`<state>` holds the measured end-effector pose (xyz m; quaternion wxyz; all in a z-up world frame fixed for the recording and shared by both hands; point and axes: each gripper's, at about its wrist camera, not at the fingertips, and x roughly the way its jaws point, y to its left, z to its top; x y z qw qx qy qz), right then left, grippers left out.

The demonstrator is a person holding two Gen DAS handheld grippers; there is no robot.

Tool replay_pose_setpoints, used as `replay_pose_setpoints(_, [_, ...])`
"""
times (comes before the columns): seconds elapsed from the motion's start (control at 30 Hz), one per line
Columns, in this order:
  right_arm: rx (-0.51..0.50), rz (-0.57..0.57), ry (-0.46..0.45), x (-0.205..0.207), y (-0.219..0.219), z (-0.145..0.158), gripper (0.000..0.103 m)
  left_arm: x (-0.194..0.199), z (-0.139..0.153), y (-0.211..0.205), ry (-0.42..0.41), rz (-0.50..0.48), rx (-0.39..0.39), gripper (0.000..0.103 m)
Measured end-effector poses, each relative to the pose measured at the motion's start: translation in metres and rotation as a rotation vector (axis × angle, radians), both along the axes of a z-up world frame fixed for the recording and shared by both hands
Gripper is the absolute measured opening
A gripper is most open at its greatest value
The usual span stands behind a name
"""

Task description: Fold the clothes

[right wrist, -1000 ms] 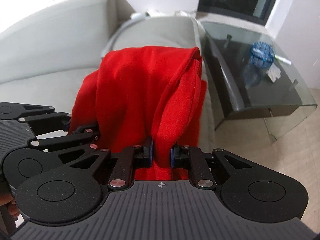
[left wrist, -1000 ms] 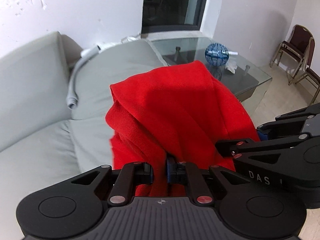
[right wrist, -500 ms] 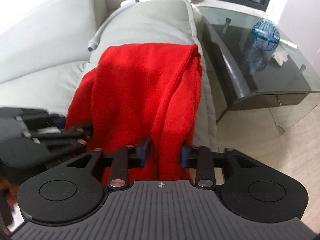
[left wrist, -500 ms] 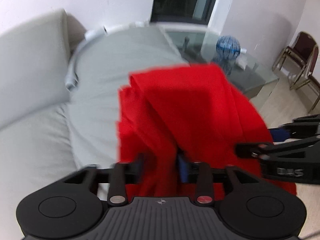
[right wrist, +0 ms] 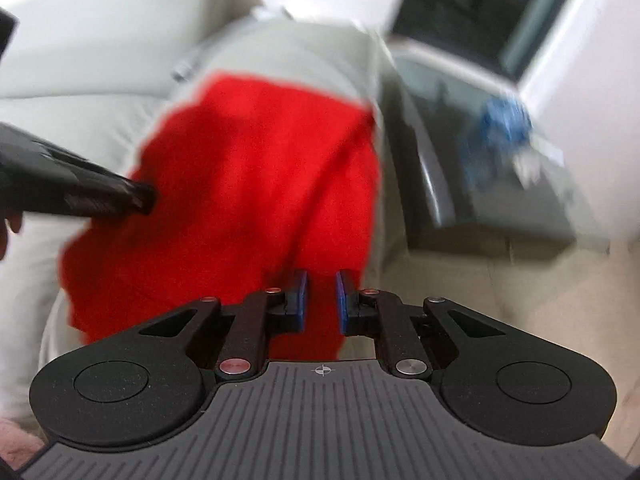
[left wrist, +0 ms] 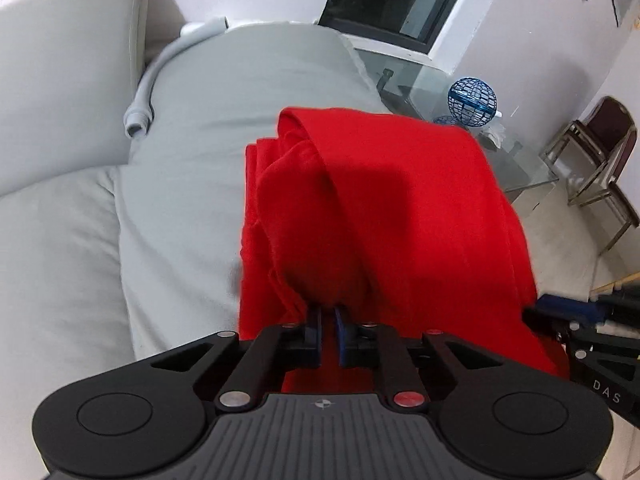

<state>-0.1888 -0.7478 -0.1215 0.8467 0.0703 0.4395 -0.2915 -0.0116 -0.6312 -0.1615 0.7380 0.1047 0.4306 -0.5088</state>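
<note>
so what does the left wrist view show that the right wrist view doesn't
Only the left wrist view: dark red metal-framed chairs by the wall, and the left hand-held gripper with red cloth between its fingers. Only the right wrist view: the right hand-held gripper, its jaws parted. Both: the red fabric garment on the grey sofa, the glass table and blue wire ball.

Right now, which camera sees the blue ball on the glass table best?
The left wrist view: the blue ball is sharp there, its wire lattice clear on the glass table. The right wrist view shows it only as a blue smear.
</note>
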Motion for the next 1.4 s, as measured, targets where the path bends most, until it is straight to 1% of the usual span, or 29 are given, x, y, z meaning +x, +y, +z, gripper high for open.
replay_pose_setpoints(0.07, [0.037,-0.032,-0.032,-0.009,-0.007,0.005,0.017,0.001,0.013,0.014,-0.029,-0.029,-0.041,0.013])
replay_pose_setpoints(0.17, [0.023,-0.017,-0.076,-0.023,-0.001,0.025,0.018,-0.005,0.028,0.041,-0.112,-0.067,-0.101,0.01])
replay_pose_setpoints(0.2, [0.017,0.0,-0.1,-0.03,0.005,0.035,0.018,-0.007,0.03,0.048,-0.122,-0.083,-0.116,0.009])
replay_pose_setpoints(0.27, [0.034,0.025,-0.14,-0.035,0.014,0.044,0.018,-0.02,0.032,0.055,-0.118,-0.156,-0.152,0.008])
replay_pose_setpoints(0.33, [0.053,0.056,-0.152,-0.036,0.024,0.047,0.016,-0.034,0.029,0.053,-0.127,-0.211,-0.167,0.007])
replay_pose_setpoints(0.4, [0.059,0.101,-0.127,-0.031,0.036,0.043,0.016,-0.039,0.015,0.042,-0.129,-0.21,-0.112,0.008])
replay_pose_setpoints(0.43, [0.056,0.109,-0.104,-0.03,0.04,0.038,0.016,-0.036,0.0,0.035,-0.102,-0.17,-0.043,0.005])
replay_pose_setpoints(0.47, [0.052,0.111,-0.061,-0.029,0.042,0.029,0.016,-0.031,-0.012,0.032,-0.063,-0.124,-0.008,0.004])
replay_pose_setpoints(0.5, [0.05,0.102,-0.024,-0.029,0.042,0.021,0.015,-0.026,-0.018,0.034,-0.027,-0.088,-0.008,0.005])
replay_pose_setpoints(0.53, [0.045,0.086,0.014,-0.032,0.04,0.012,0.011,-0.023,-0.018,0.039,-0.012,-0.066,-0.013,0.005])
replay_pose_setpoints(0.57, [0.036,0.056,0.054,-0.038,0.037,0.003,0.012,-0.022,-0.015,0.045,-0.011,-0.053,-0.023,0.005])
replay_pose_setpoints(0.6, [0.032,0.031,0.078,-0.044,0.033,-0.004,0.015,-0.023,-0.01,0.05,-0.035,-0.062,-0.024,0.005])
replay_pose_setpoints(0.63, [0.041,0.008,0.07,-0.052,0.031,-0.002,0.015,-0.026,-0.005,0.054,-0.076,-0.084,-0.02,0.005])
replay_pose_setpoints(0.7, [0.048,-0.03,0.056,-0.067,0.027,0.005,0.015,-0.031,0.004,0.062,-0.107,-0.118,-0.042,0.005])
replay_pose_setpoints(0.73, [0.045,-0.031,0.041,-0.068,0.027,0.009,0.015,-0.034,0.011,0.062,-0.121,-0.135,-0.073,0.005])
replay_pose_setpoints(0.77, [0.041,-0.032,0.002,-0.071,0.028,0.018,0.015,-0.037,0.018,0.06,-0.142,-0.145,-0.106,0.005])
replay_pose_setpoints(0.83, [0.033,-0.019,-0.055,-0.063,0.028,0.029,0.015,-0.04,0.031,0.05,-0.188,-0.15,-0.166,0.006])
replay_pose_setpoints(0.9, [0.023,0.007,-0.112,-0.048,0.027,0.04,0.015,-0.033,0.036,0.033,-0.19,-0.126,-0.178,0.006])
replay_pose_setpoints(0.93, [0.023,0.028,-0.152,-0.032,0.024,0.047,0.016,-0.028,0.038,0.023,-0.185,-0.11,-0.178,0.006])
replay_pose_setpoints(1.03, [0.017,0.056,-0.191,-0.008,0.018,0.048,0.016,-0.013,0.034,0.001,-0.186,-0.065,-0.142,0.006])
replay_pose_setpoints(1.1, [0.018,0.062,-0.201,0.012,0.004,0.042,0.016,0.001,0.022,-0.013,-0.173,-0.036,-0.097,0.006])
replay_pose_setpoints(1.17, [0.017,0.042,-0.181,0.024,-0.008,0.029,0.016,0.006,0.012,-0.022,-0.17,-0.032,-0.041,0.005])
replay_pose_setpoints(1.2, [0.015,0.032,-0.158,0.029,-0.015,0.021,0.016,0.009,0.007,-0.027,-0.171,-0.032,-0.015,0.005])
replay_pose_setpoints(1.23, [0.014,0.022,-0.117,0.035,-0.021,0.011,0.014,0.012,0.005,-0.027,-0.169,-0.031,-0.005,0.006])
replay_pose_setpoints(1.27, [0.013,0.017,-0.084,0.041,-0.027,0.002,0.013,0.015,0.002,-0.028,-0.163,-0.028,-0.001,0.007])
replay_pose_setpoints(1.33, [-0.001,0.021,-0.045,0.045,-0.032,-0.01,0.013,0.019,0.0,-0.028,-0.158,-0.03,-0.001,0.007])
replay_pose_setpoints(1.4, [-0.019,0.041,-0.027,0.045,-0.032,-0.01,0.013,0.019,0.006,-0.019,-0.178,-0.059,-0.029,0.007])
